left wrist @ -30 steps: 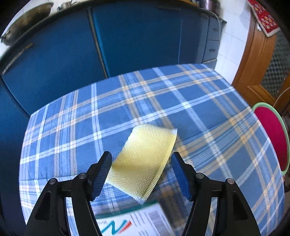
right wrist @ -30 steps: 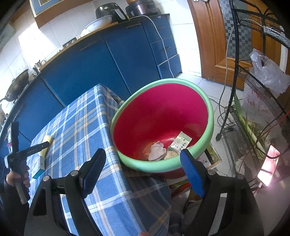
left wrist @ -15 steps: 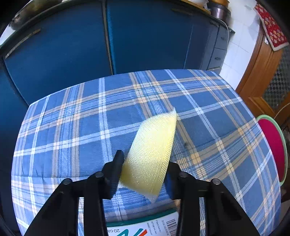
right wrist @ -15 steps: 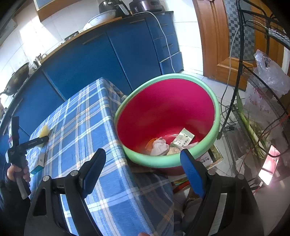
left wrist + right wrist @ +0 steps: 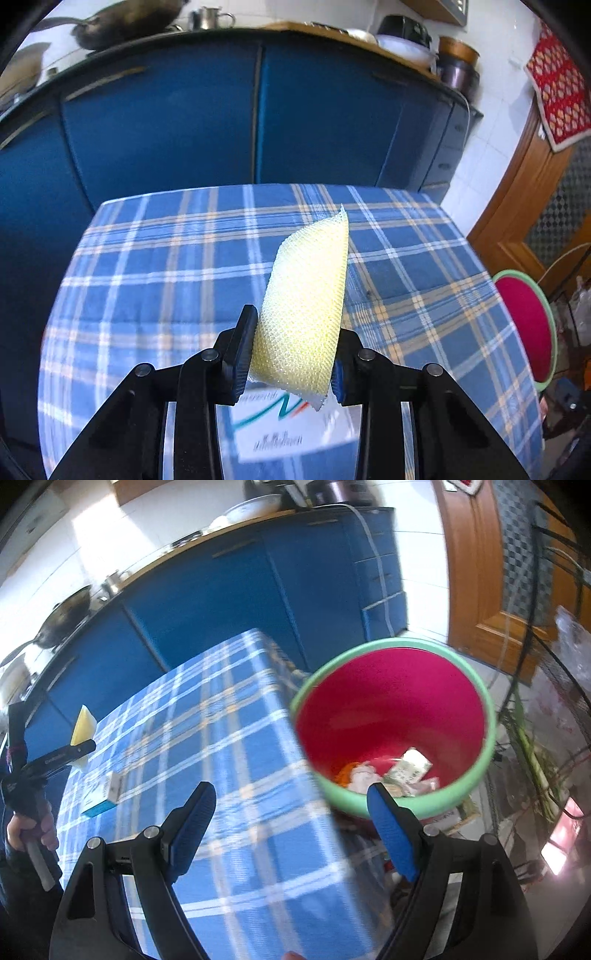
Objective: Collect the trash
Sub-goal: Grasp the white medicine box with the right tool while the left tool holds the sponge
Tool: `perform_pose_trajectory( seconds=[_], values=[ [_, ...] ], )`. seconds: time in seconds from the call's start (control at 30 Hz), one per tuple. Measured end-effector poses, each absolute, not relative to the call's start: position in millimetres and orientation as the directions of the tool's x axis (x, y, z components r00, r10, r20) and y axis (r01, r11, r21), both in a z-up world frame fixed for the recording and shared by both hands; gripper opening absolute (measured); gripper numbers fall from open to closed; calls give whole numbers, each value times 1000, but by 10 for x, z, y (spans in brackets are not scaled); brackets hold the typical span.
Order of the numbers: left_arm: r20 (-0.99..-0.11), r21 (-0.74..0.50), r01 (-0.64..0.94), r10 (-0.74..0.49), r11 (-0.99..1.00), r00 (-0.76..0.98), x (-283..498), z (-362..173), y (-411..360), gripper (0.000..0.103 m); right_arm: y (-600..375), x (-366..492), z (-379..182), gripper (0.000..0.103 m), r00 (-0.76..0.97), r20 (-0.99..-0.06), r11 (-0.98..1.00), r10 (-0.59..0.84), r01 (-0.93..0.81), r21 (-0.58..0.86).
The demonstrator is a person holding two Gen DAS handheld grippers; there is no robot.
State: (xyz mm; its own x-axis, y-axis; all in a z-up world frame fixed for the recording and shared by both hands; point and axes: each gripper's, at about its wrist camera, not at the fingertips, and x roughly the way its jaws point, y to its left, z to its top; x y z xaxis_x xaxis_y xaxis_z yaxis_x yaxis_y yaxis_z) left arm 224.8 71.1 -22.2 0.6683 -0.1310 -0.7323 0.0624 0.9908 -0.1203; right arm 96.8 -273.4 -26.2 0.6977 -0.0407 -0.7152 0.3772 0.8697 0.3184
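Observation:
A yellow mesh sponge [image 5: 306, 306] stands on edge between the pads of my left gripper [image 5: 295, 332], lifted above the blue plaid tablecloth [image 5: 166, 258]. The jaws are still closing and both pads press on it. From the right wrist view the same sponge [image 5: 83, 725] sticks up out of the left gripper [image 5: 79, 747] at the table's far left. My right gripper [image 5: 290, 794] is open and holds nothing, over the table's near corner. Past the table's right edge sits a red basin with a green rim [image 5: 391, 701], with scraps of trash [image 5: 406, 771] in its bottom.
A white and blue carton [image 5: 103, 794] lies on the cloth below the left gripper. Blue cabinets [image 5: 258, 110] stand behind the table. A wire rack [image 5: 546, 664] and a wooden door [image 5: 476, 572] are to the right. A hand [image 5: 33, 830] holds the left gripper's handle.
The left jaws closed on the sponge and lifted it off the cloth, turning it on edge. The right gripper swung left, so the basin sits further right in its view.

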Motion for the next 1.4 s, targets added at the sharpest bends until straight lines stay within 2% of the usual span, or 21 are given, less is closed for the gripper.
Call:
perform_pose_trajectory(
  seconds=[0.23, 0.53, 0.7, 0.77, 0.97, 1.2, 1.4],
  values=[
    [-711, -162, 26, -134, 987, 691, 1832, -145, 948, 35, -2355, 1203, -197, 87, 701, -713, 909, 26, 280, 309],
    [-713, -132, -107, -20, 985, 701, 1393, -209, 1370, 35, -1781, 1537, -219, 96, 679, -726, 937, 109, 173, 303],
    [-714, -140, -149, 5, 979, 701, 1294, -285, 1518, 35, -1421, 1747, -256, 97, 657, -737, 948, 158, 108, 299],
    [-712, -147, -166, 12, 975, 702, 1264, -300, 1591, 35, -1310, 1817, -260, 101, 651, -741, 953, 164, 88, 289],
    [-706, -161, -215, 40, 963, 707, 1192, -337, 1791, 35, -944, 2061, -290, 101, 638, -750, 965, 173, 44, 260],
    [-710, -182, -229, 34, 956, 704, 1161, -425, 1870, 35, -601, 2377, -442, 102, 583, -776, 954, 243, 2, 300],
    [-710, -207, -246, 27, 947, 704, 1151, -478, 1968, 35, -349, 2540, -531, 102, 572, -798, 973, 188, -1, 229]
  ],
)
